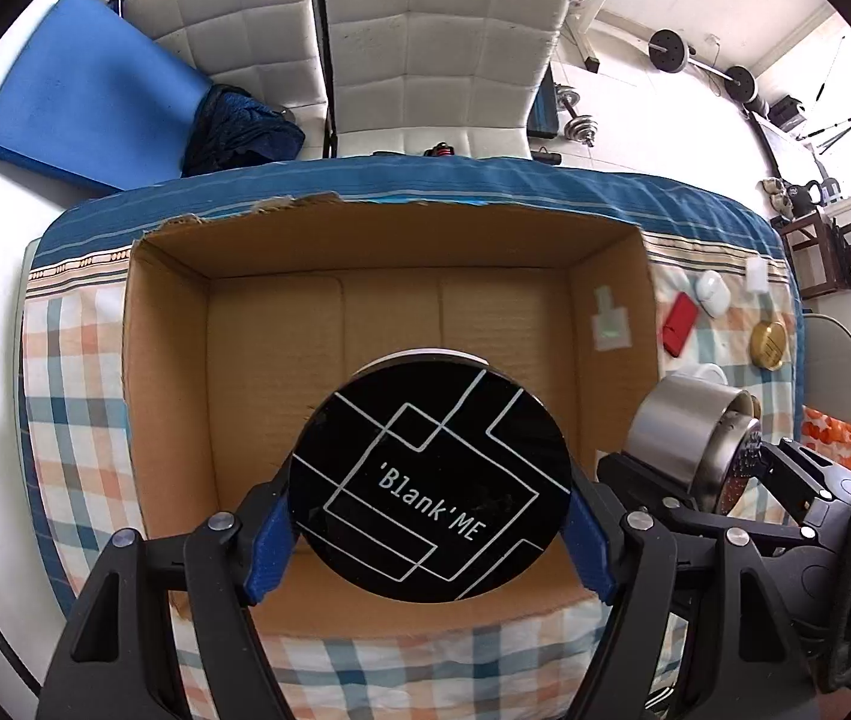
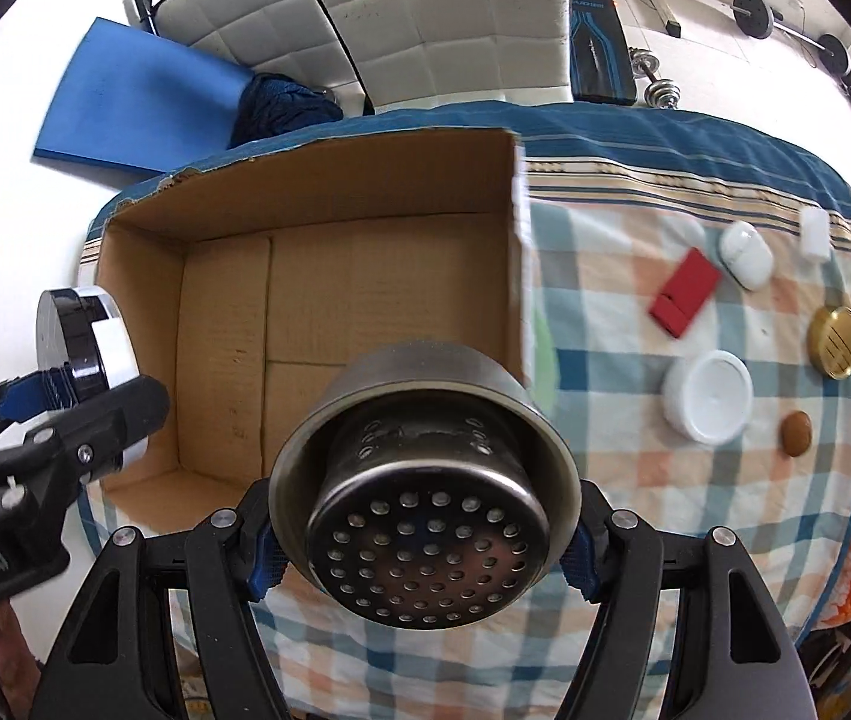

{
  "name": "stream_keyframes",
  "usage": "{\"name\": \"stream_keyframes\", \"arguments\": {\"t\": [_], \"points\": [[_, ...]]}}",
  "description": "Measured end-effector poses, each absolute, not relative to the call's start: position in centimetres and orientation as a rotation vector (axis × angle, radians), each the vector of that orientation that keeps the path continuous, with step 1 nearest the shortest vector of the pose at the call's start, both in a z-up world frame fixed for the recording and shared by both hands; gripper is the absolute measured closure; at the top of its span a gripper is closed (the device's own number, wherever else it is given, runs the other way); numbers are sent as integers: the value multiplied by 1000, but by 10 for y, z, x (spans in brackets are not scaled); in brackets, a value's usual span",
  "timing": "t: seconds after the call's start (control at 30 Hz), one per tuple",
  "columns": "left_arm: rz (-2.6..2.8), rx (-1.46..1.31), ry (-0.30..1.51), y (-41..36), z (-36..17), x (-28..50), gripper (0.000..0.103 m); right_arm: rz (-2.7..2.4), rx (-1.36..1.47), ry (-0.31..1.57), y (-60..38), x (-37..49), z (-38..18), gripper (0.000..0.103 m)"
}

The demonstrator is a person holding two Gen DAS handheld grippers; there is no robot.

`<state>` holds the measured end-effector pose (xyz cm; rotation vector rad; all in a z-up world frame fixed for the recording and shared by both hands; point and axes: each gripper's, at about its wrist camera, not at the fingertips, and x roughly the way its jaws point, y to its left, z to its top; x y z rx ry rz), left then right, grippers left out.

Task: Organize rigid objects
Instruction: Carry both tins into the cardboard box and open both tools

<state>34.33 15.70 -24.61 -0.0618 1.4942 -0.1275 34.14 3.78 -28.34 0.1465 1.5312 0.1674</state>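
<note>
While the left gripper [image 1: 431,531] pinches the black round compact [image 1: 430,479] above the empty cardboard box [image 1: 167,372] and the right gripper [image 2: 422,534] clamps the perforated steel strainer cup [image 2: 425,492] at its near right corner, each should be lowered to the box floor, well apart, before its jaws spread.

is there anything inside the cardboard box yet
No, the cardboard box shows only its bare brown floor, while the black jar and metal strainer are each held above it.
</note>
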Motion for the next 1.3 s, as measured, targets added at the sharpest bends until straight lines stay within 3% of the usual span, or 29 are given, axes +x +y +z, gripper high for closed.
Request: {"name": "stream_keyframes", "arguments": {"t": [0.43,0.9,1.0,1.07,1.17,1.3], "points": [[-205,-226,1662,212,-330,400,30,116,159,1618,87,399,-363,30],[-214,-246,1742,213,-401,434,29,146,126,1702,99,440,-428,29],[-209,-249,1744,213,-404,438,29,160,117,1689,102,447,-428,26],[-199,-261,1754,217,-405,441,29,158,117,1708,101,449,-428,16],[-168,-237,1770,219,-402,443,29,143,76,1710,99,454,-425,13],[-173,-250,1767,224,-391,442,19,147,76,1722,93,453,-419,12]]}}
